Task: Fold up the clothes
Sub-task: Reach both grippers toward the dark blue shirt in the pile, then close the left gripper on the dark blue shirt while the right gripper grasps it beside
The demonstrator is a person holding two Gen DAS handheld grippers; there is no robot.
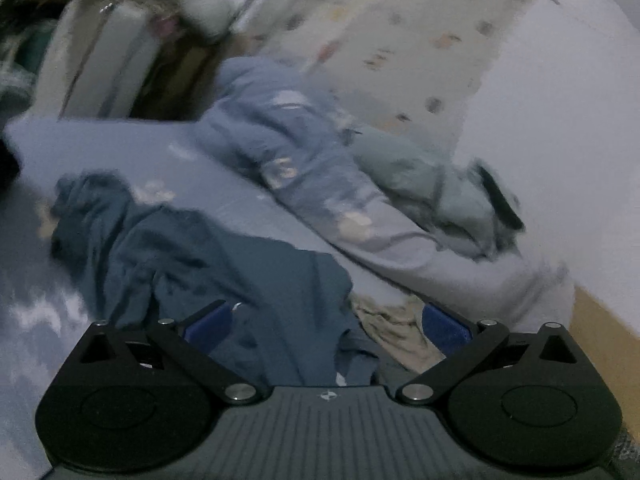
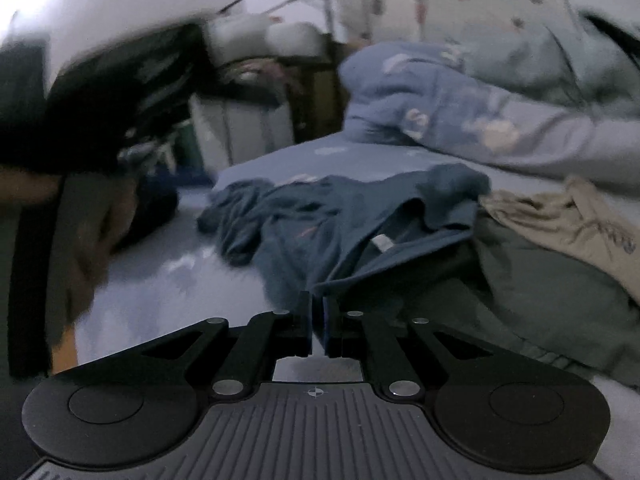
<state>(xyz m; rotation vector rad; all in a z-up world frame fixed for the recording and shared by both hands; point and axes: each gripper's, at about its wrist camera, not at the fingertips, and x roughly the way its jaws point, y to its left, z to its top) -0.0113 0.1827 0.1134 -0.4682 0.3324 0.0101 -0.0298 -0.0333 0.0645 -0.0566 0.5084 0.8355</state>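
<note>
Soft, limp blue garment lies rumpled on the bed, right tongs pinching its hem, left tongs spread wide, empty.

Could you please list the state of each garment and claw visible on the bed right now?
left claw: open, over the teal garment.
right claw: shut on the teal garment's edge.
teal garment: crumpled, unfolded.
beige garment: crumpled, beside the teal one.
blue patterned quilt: bunched along the bed.
</note>
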